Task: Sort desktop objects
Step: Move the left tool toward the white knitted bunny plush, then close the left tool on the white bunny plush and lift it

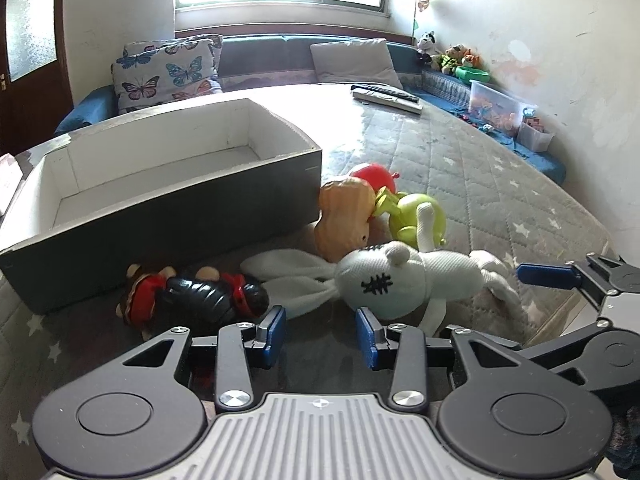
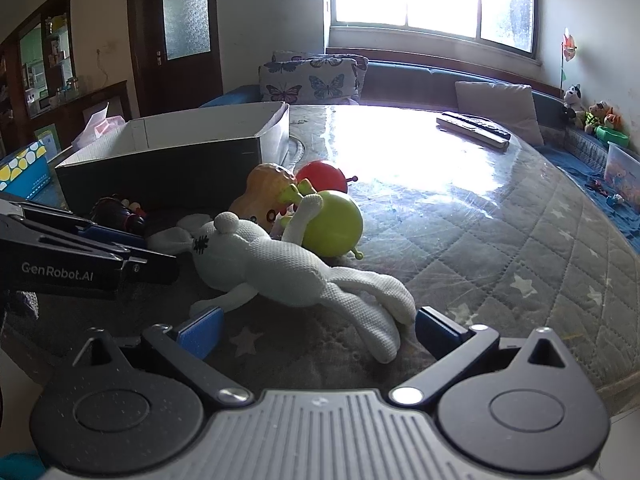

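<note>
Toward the left edge of the quilted table [image 1: 460, 152] stands an open cardboard box [image 1: 168, 196], dark outside and white inside, with nothing visible in it. Just in front of the box, near the table's near edge, lies a black-and-red toy figure [image 1: 200, 292] on its side. The left gripper [image 1: 321, 332] hangs low over the near edge with its blue-padded fingers apart and nothing between them, aimed at the gap between the figure and the long ears of a white stuffed rabbit [image 1: 400, 280]. The rabbit lies flat along the near edge, its head toward the box and its legs trailing right. Behind it, close to the box's right corner, an orange peanut-shaped toy [image 1: 344, 216], a red ball toy [image 1: 374, 176] and a yellow-green ball toy [image 1: 420, 216] huddle together, touching. The right gripper [image 2: 318, 330] sits at the rabbit's legs, fingers spread wide, gripping nothing. Two remote controls [image 1: 386, 96] lie at the far edge.
</note>
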Tool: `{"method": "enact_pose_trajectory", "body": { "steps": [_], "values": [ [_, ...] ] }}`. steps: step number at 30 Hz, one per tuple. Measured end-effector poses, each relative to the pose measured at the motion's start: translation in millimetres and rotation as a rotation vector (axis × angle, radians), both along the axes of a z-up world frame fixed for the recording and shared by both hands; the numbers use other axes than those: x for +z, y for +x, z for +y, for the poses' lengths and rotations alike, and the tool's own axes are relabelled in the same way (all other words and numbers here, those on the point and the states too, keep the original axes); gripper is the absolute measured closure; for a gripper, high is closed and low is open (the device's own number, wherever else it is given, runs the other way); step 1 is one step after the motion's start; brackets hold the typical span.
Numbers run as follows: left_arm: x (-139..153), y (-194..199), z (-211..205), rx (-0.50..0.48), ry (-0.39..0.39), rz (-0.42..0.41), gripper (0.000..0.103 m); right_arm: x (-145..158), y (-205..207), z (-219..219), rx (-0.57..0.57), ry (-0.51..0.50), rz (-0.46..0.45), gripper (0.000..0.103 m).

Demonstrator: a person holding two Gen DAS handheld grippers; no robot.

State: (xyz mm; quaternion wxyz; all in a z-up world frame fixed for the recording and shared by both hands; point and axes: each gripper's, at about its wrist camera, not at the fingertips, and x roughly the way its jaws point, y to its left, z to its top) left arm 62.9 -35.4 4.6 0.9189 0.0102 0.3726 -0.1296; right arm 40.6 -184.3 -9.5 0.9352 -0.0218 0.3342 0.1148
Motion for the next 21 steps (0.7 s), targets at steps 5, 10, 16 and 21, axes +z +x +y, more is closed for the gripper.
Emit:
{"method": "enact_pose_trajectory", "body": {
  "steps": [5, 10, 16, 21],
  "values": [
    [3.1, 6.8, -1.1, -0.022, -0.016, 0.001, 0.062, 0.8, 7.0, 0.2, 0.008, 0.006, 0.009, 0.004],
    [6.2, 14.3, -1.4, -0.046, -0.038, 0.001, 0.062, 0.1, 14.5, 2.3, 0.009, -0.004, 0.018, 0.005],
    [4.9, 25.2, 0.2, -0.073, -0.07, 0.027, 0.062, -0.1, 20.2, 4.1, 0.011, 0.002, 0.027, 0.008],
    [11.4, 29.5, 7.1, -0.1, -0.146, 0.051, 0.062, -1.3, 23.9, 3.6, 0.018, 0.006, 0.029, 0.01]
  ]
}}
